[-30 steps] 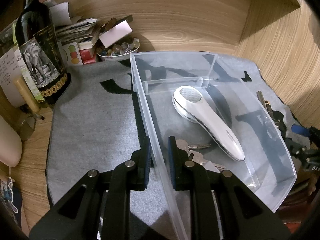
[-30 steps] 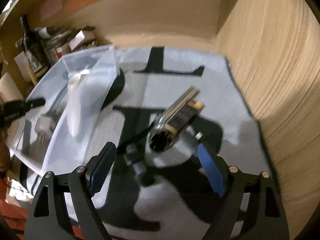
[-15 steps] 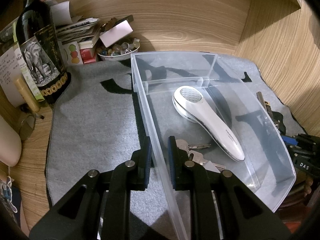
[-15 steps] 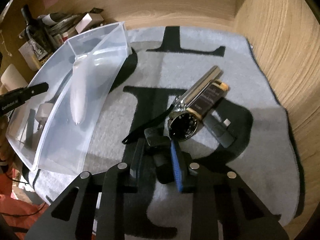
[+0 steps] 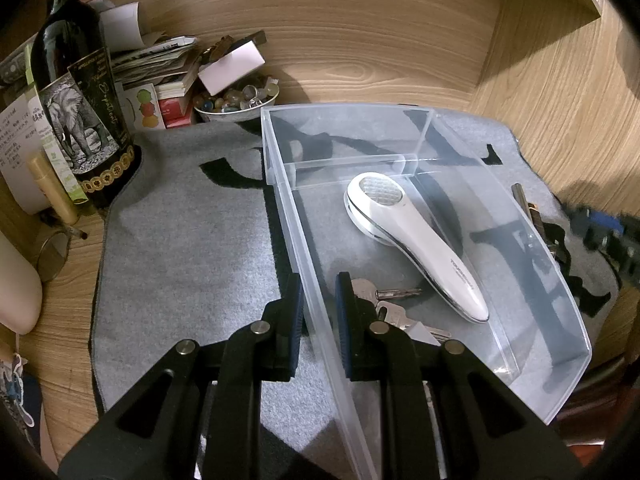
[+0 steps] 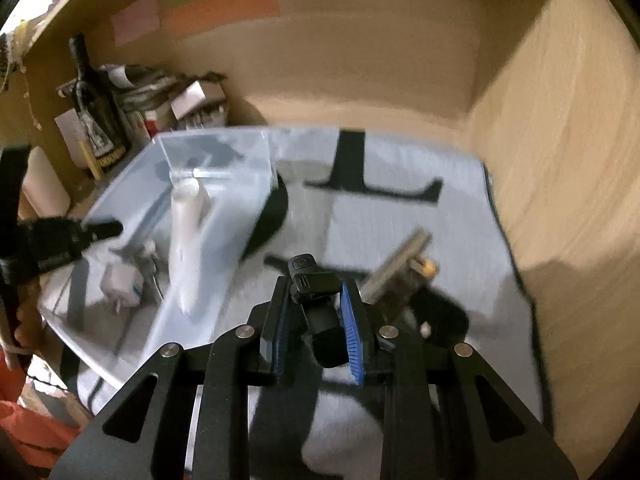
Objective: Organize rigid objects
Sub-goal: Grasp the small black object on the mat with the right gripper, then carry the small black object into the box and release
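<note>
while pinched in the right tongs [image 6: 316, 312], a small black stubby car key [image 6: 314, 280].

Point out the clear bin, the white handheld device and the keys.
clear bin [image 5: 568, 292]: left wrist view, its right wall.
white handheld device [image 5: 416, 236]: left wrist view, mid handle.
keys [image 5: 394, 293]: left wrist view, a key's blade.

Both wrist cams close, angled down; share clear bin [image 5: 532, 240].

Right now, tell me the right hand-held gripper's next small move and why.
Probably carry the small black device leftward over the clear plastic bin and lower it in. The right hand-held gripper is shut on it, and the left hand-held gripper clamps the bin's wall, steadying it.
</note>
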Available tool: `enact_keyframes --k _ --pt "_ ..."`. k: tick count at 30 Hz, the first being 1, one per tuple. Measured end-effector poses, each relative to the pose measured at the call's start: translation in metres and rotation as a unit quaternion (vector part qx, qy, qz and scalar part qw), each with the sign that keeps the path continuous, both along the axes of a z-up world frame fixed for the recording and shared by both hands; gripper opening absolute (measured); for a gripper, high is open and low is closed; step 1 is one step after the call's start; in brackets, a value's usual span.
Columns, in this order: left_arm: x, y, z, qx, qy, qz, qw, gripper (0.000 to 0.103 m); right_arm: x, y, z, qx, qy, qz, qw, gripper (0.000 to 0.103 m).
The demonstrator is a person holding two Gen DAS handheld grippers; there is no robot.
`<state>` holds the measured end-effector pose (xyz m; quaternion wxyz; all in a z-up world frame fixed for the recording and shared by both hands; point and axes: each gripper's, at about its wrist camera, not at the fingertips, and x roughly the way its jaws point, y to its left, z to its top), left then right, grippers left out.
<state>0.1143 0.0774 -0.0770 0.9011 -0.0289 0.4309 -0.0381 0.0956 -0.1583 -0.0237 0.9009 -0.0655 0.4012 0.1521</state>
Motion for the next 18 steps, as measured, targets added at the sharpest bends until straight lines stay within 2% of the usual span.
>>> enact_keyframes --k 9,18 --pt "0.000 0.000 0.000 0.000 0.000 -0.001 1.0000 0.016 0.021 0.037 0.032 -0.002 -0.053 0.056 0.997 0.023" --pt "0.000 0.000 0.000 -0.001 -0.001 -0.001 1.0000 0.016 0.032 0.092 0.030 -0.009 -0.055 0.124 0.991 0.023"
